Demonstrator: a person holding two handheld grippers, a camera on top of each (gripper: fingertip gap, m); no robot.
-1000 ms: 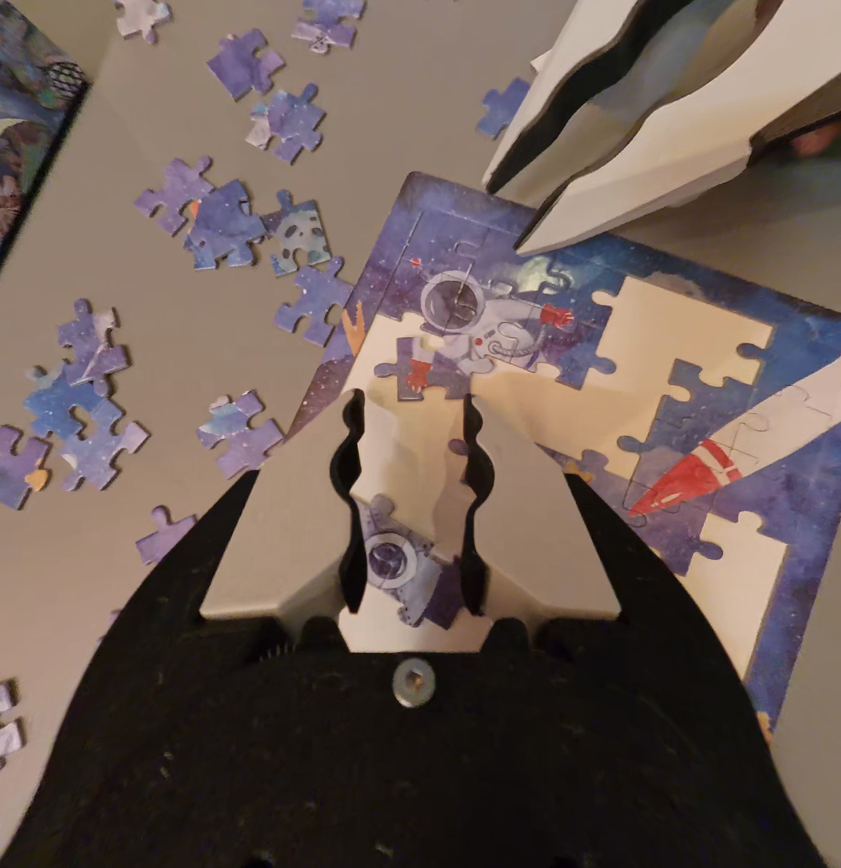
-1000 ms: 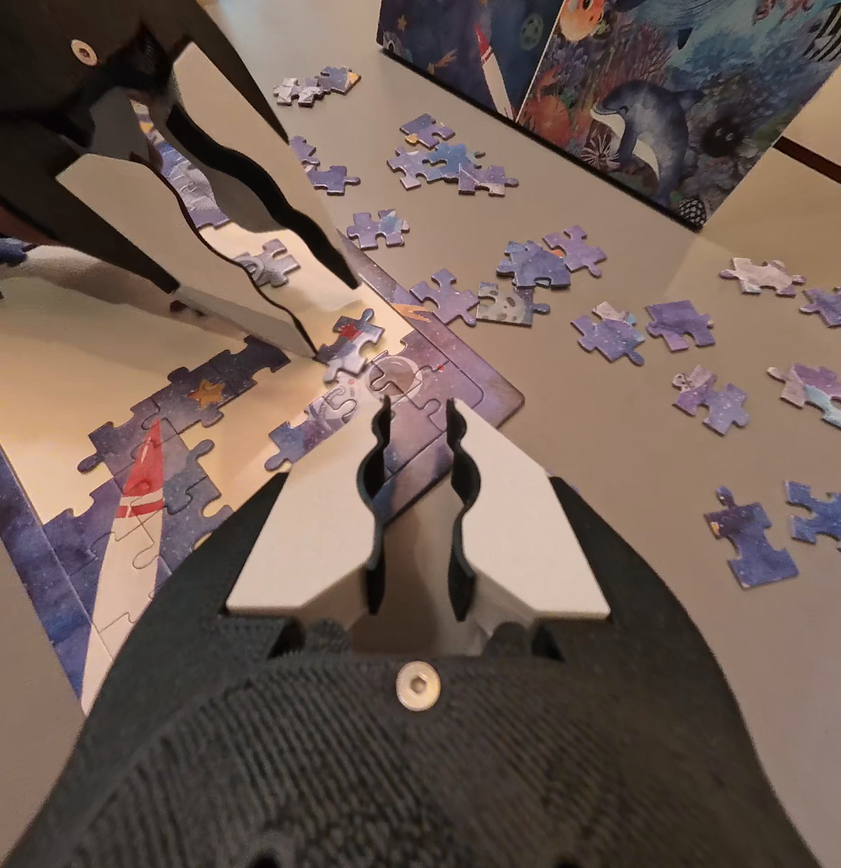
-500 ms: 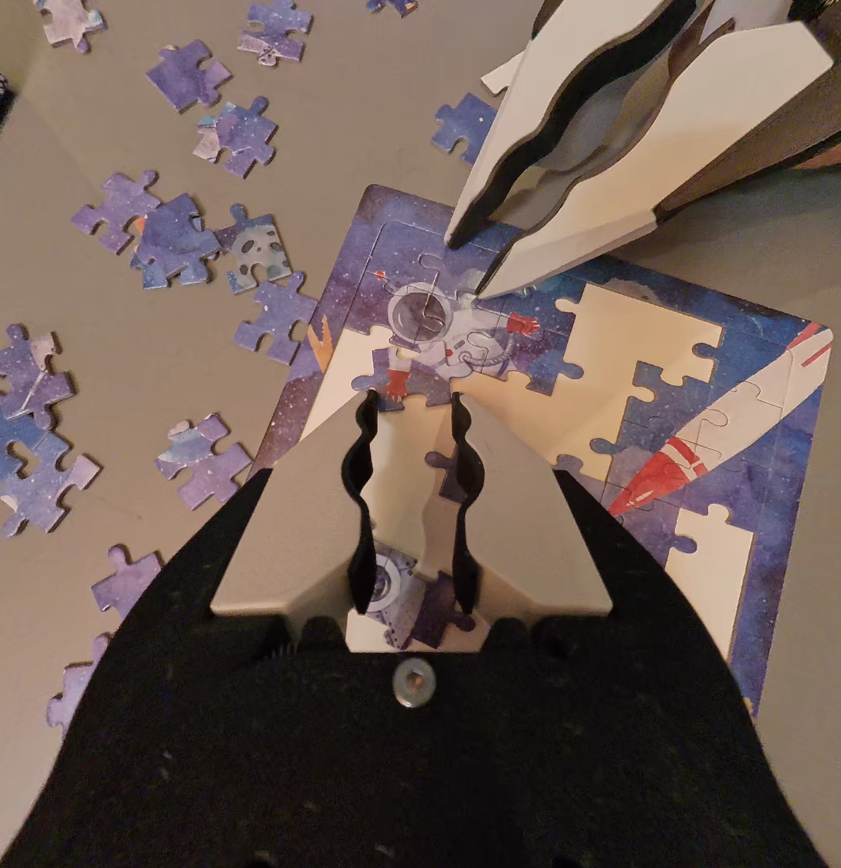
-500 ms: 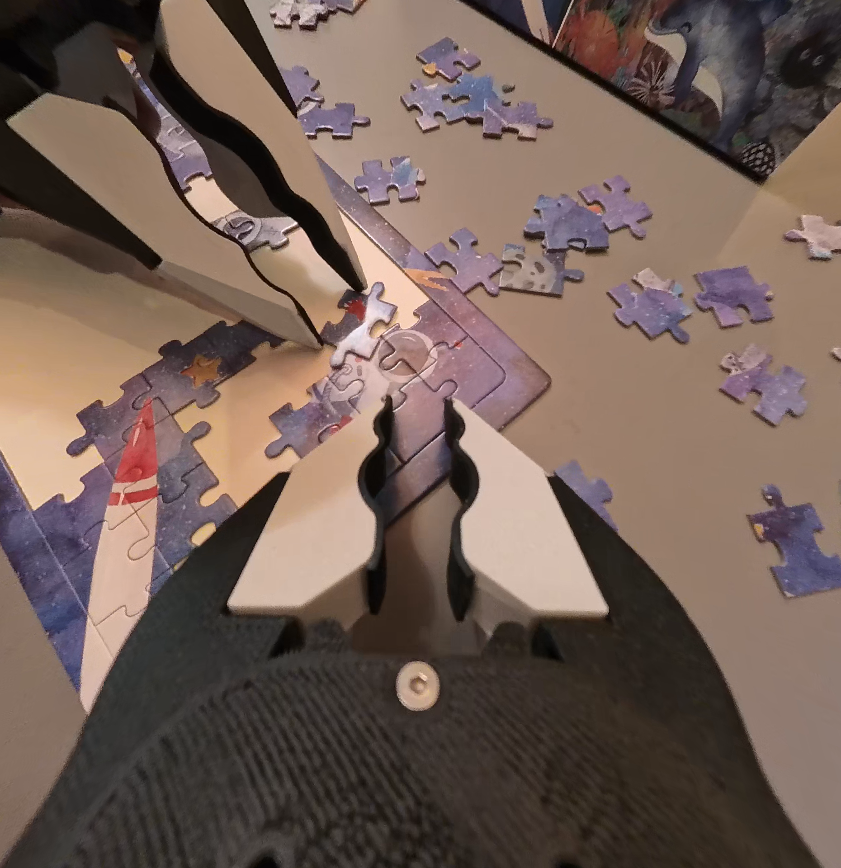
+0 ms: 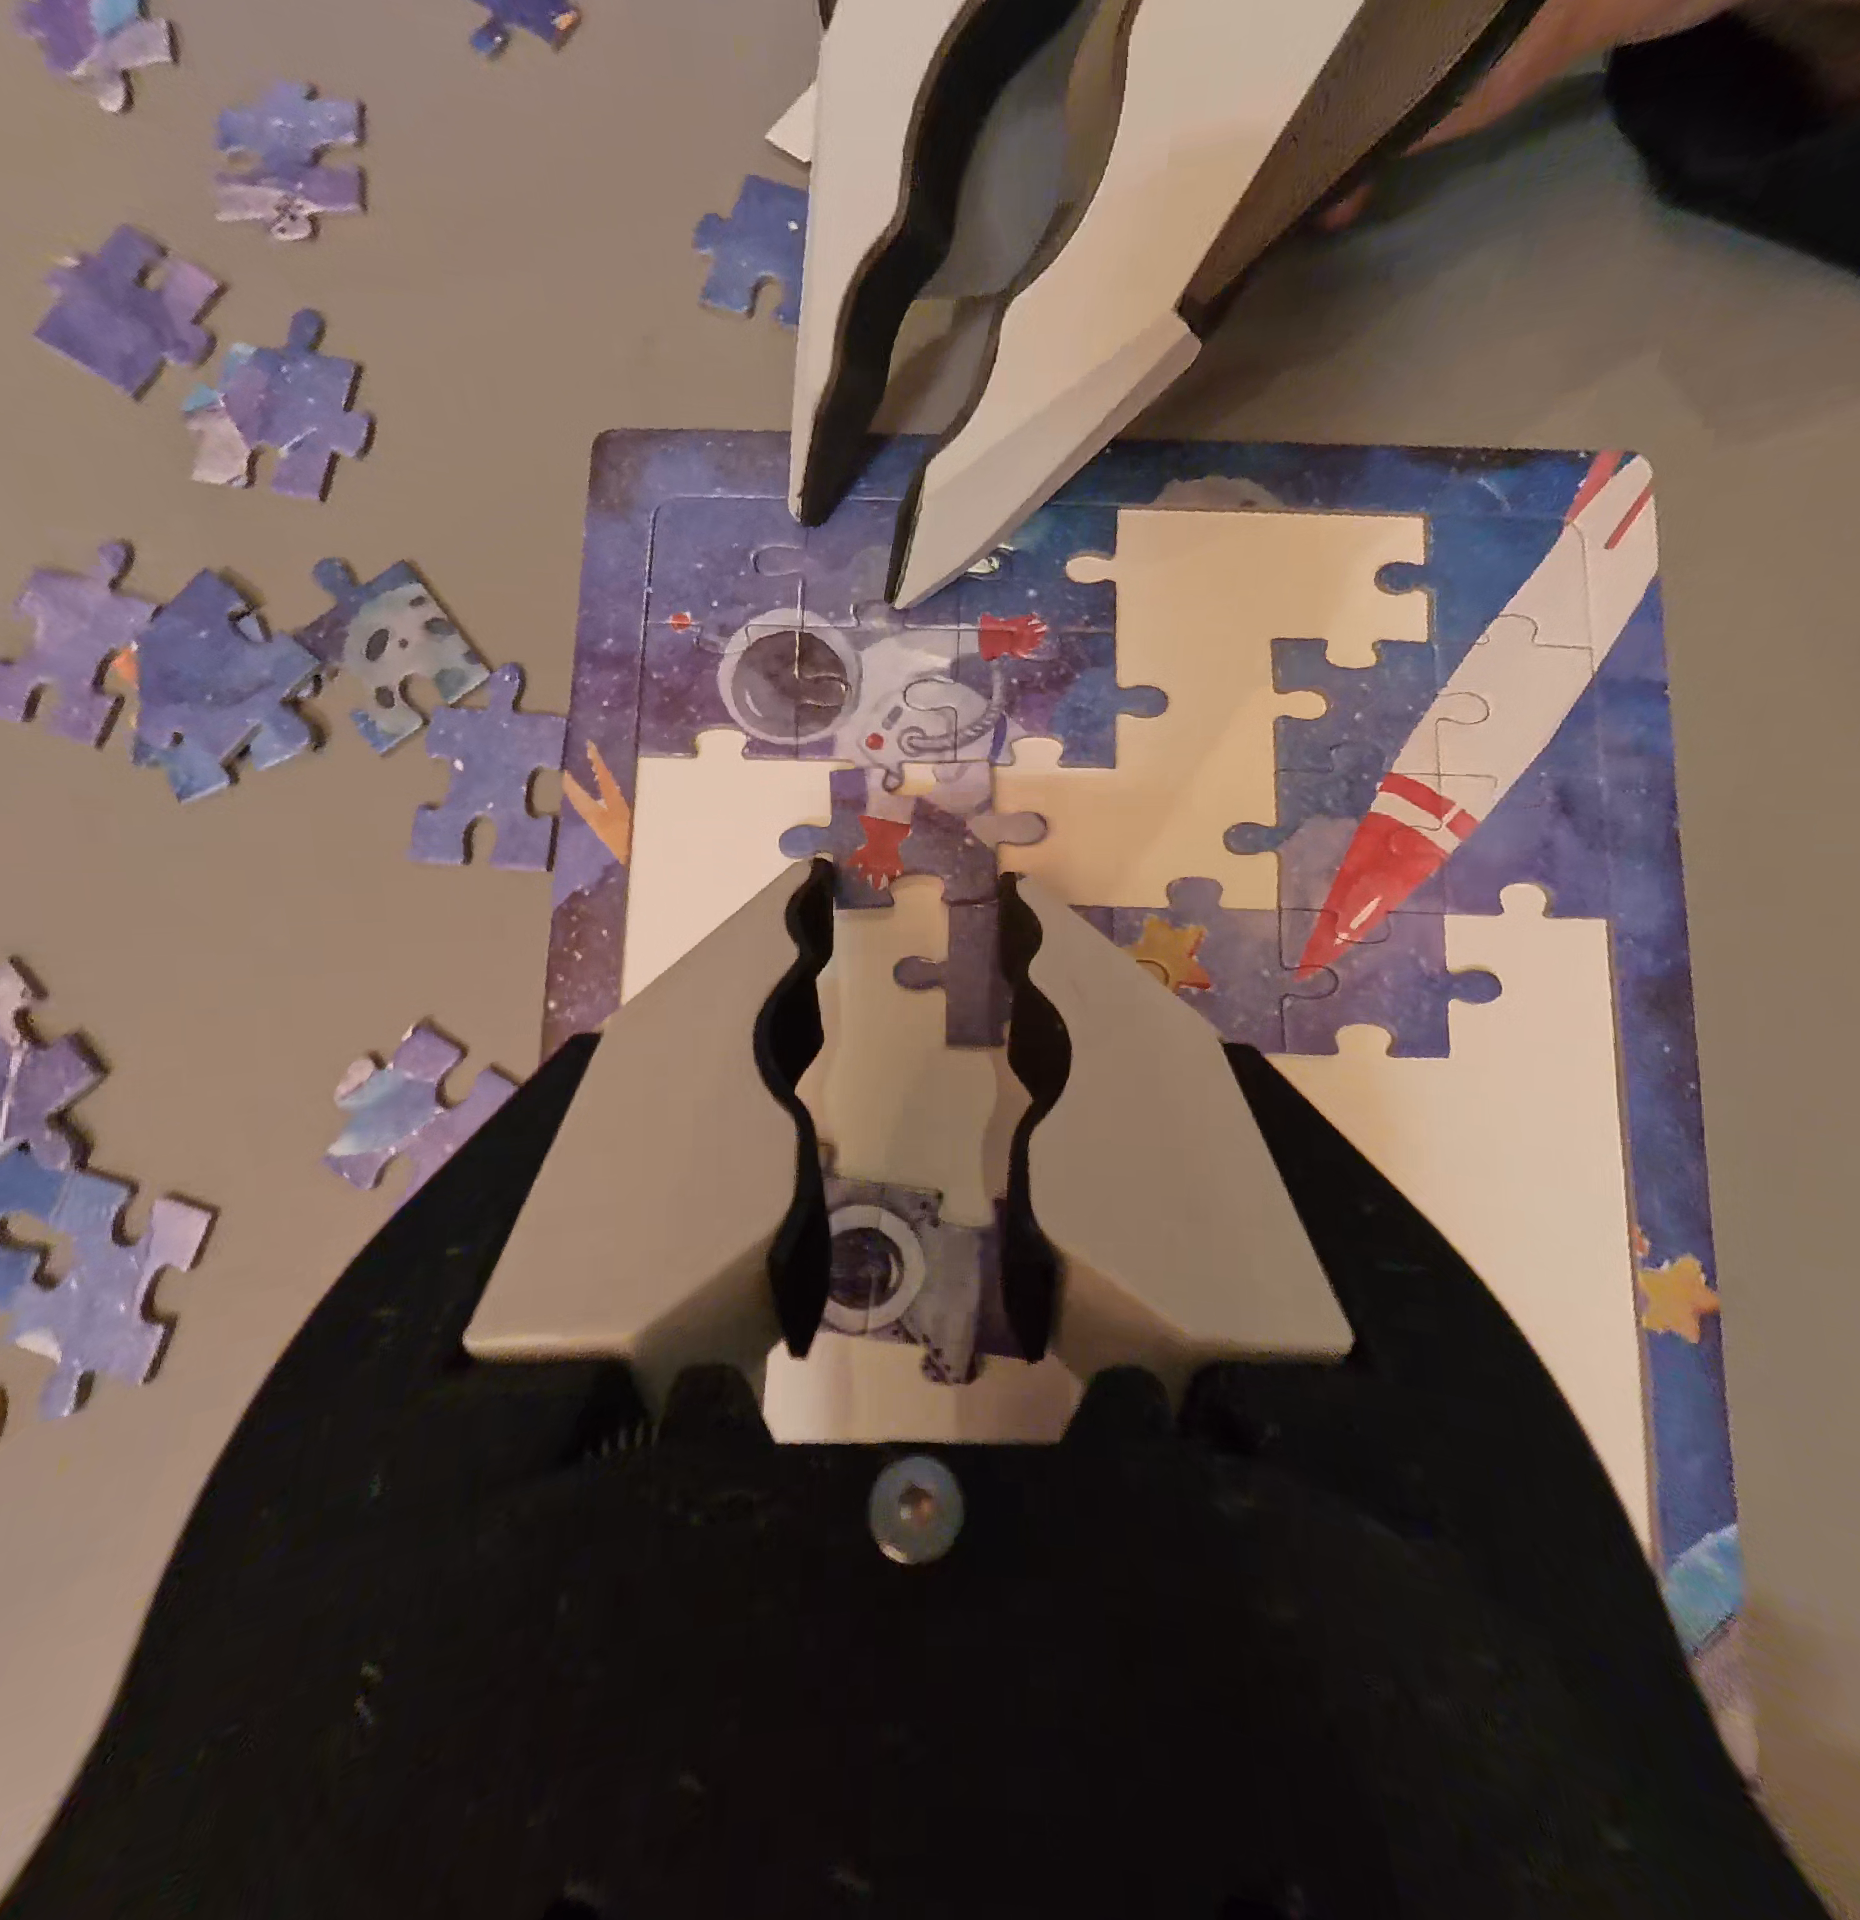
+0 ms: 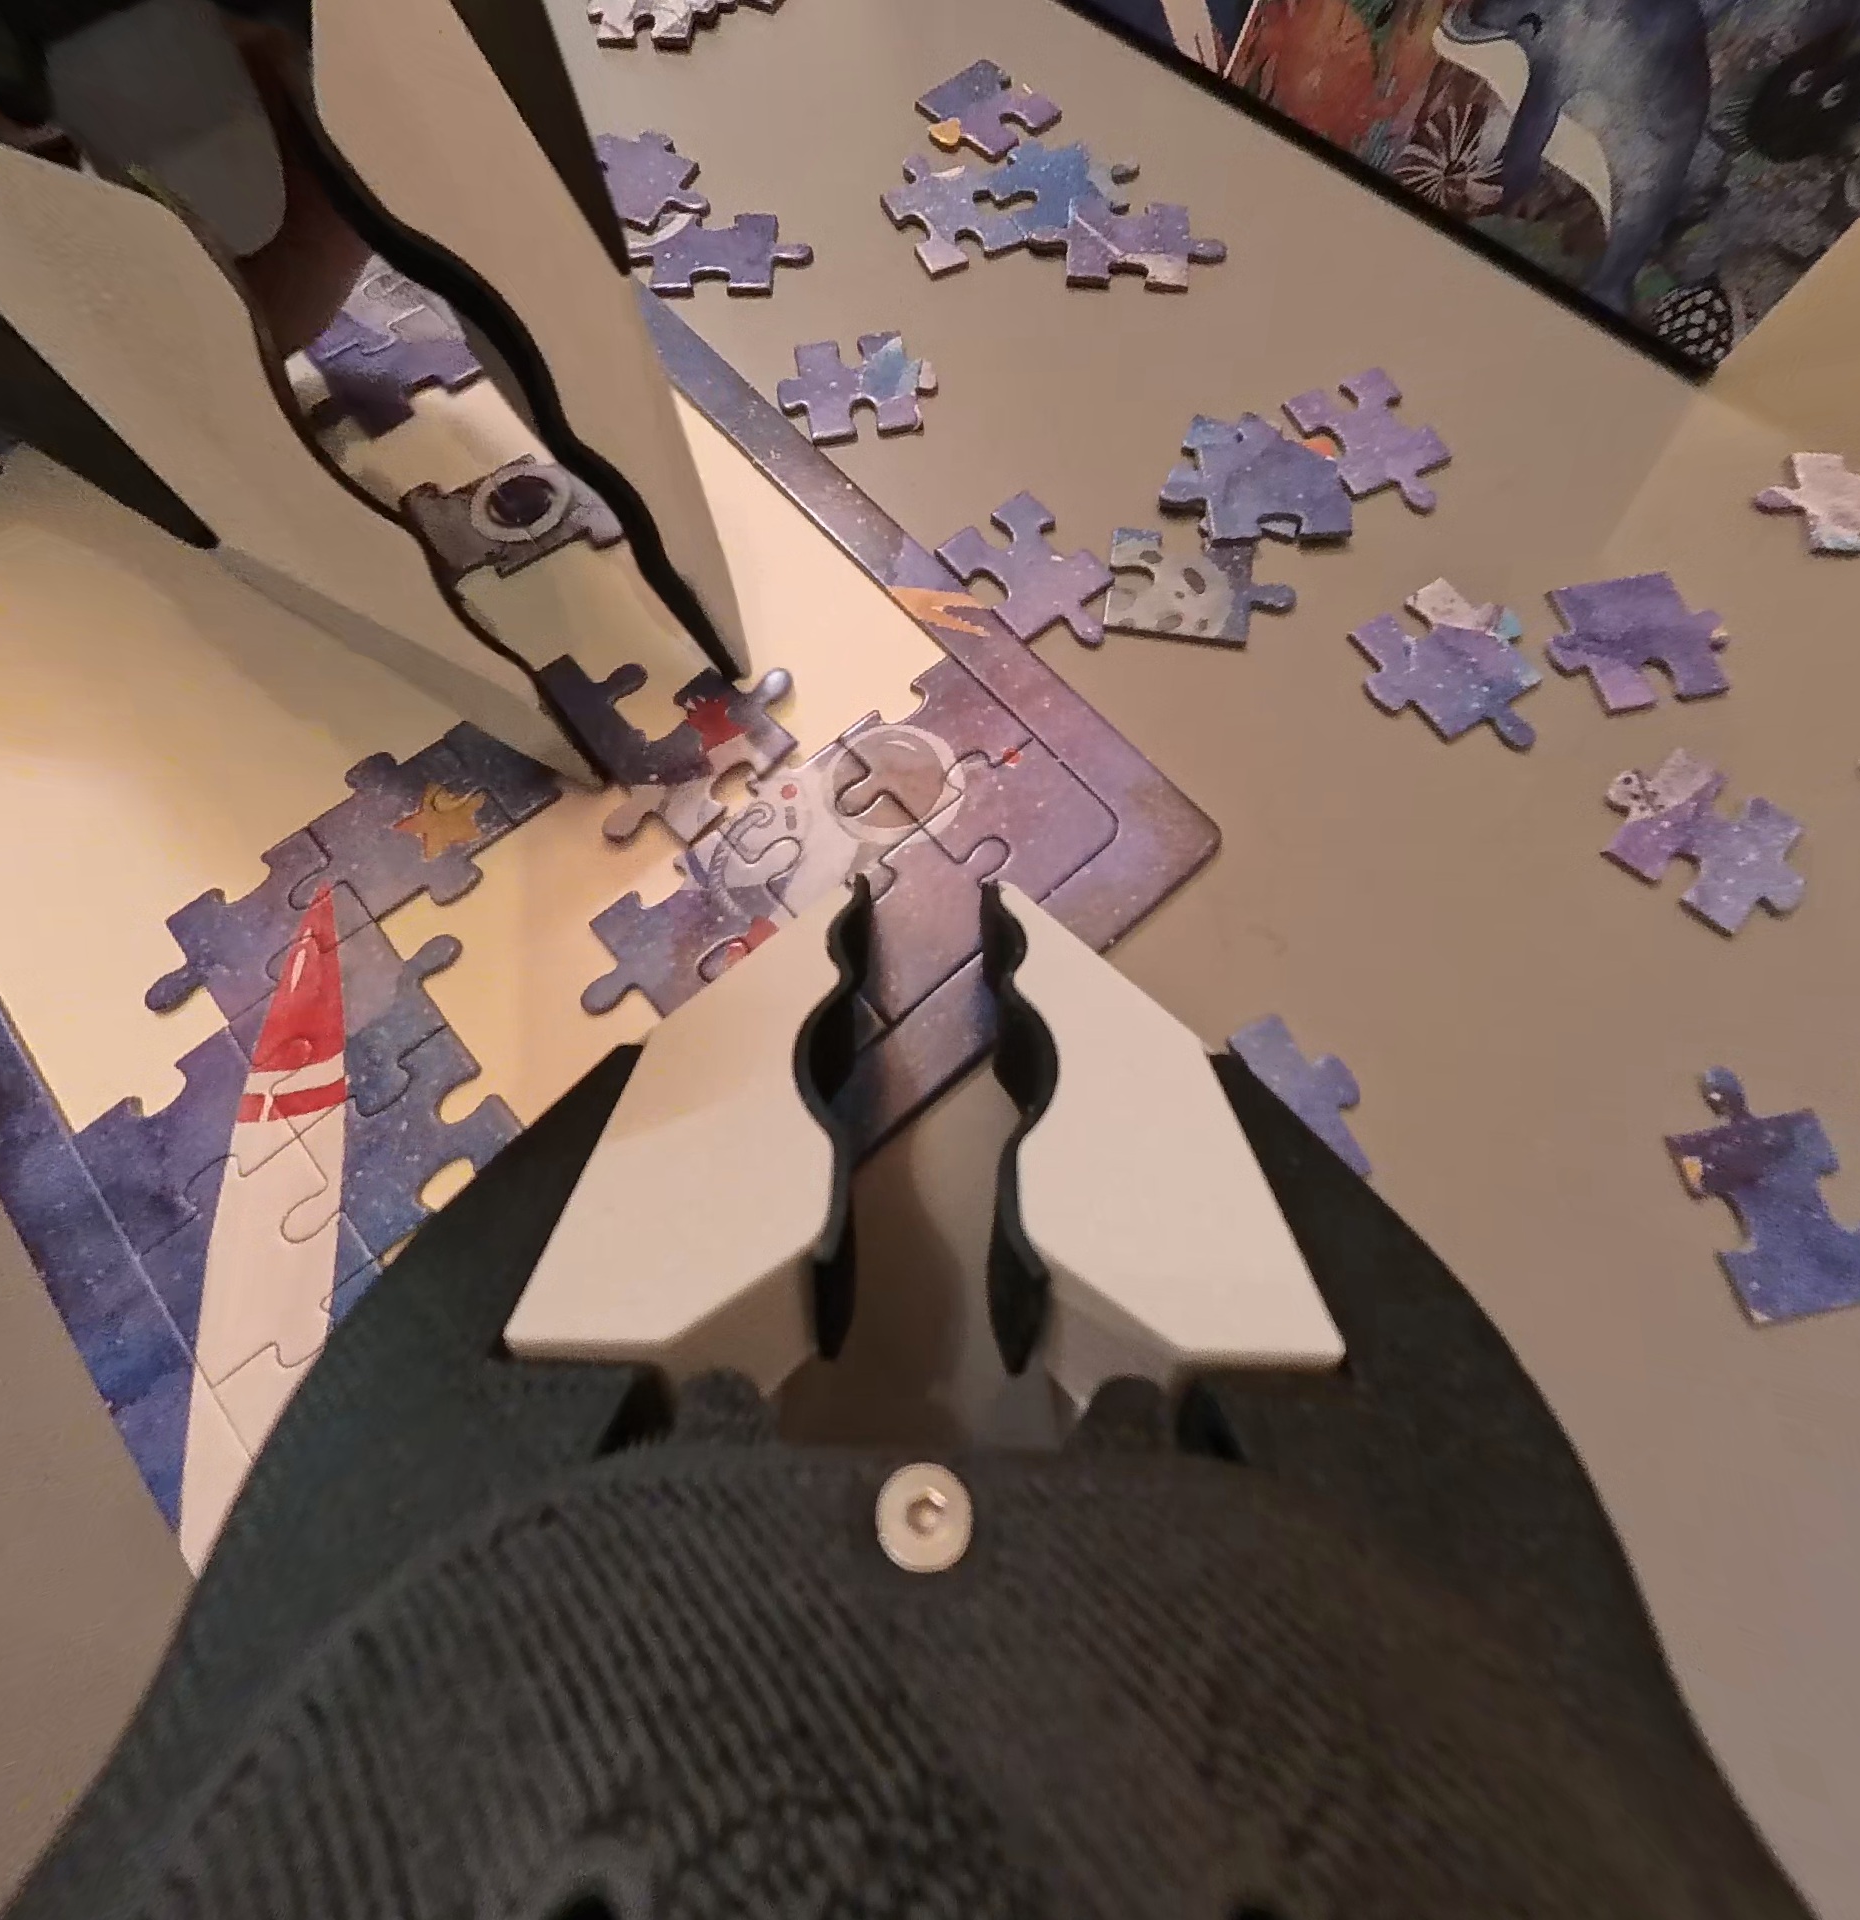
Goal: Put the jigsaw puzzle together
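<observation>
The left gripper [image 5: 913, 878] is set down on the puzzle tray [image 5: 1674, 1039], its fingertips closed against the two sides of a purple puzzle piece [image 5: 910, 831] bearing a red boot, which lies flat just below the astronaut. That grip is seen only from above in the left wrist view; the side-on contact of both tips with the piece is given by the right wrist view. The right gripper [image 6: 924, 894] is held slightly apart with nothing between its pads, and its tips are rested on the joined pieces at the tray's corner. A colourful box [image 6: 1632, 156] with sea creatures is shown by the right wrist view alone, at the far edge of the grey table [image 5: 490, 312]. Loose purple pieces [image 5: 219, 675] are scattered beside the tray. A piece with a round porthole [image 5: 874, 1268] is seen between the left fingers, partly covered by them
</observation>
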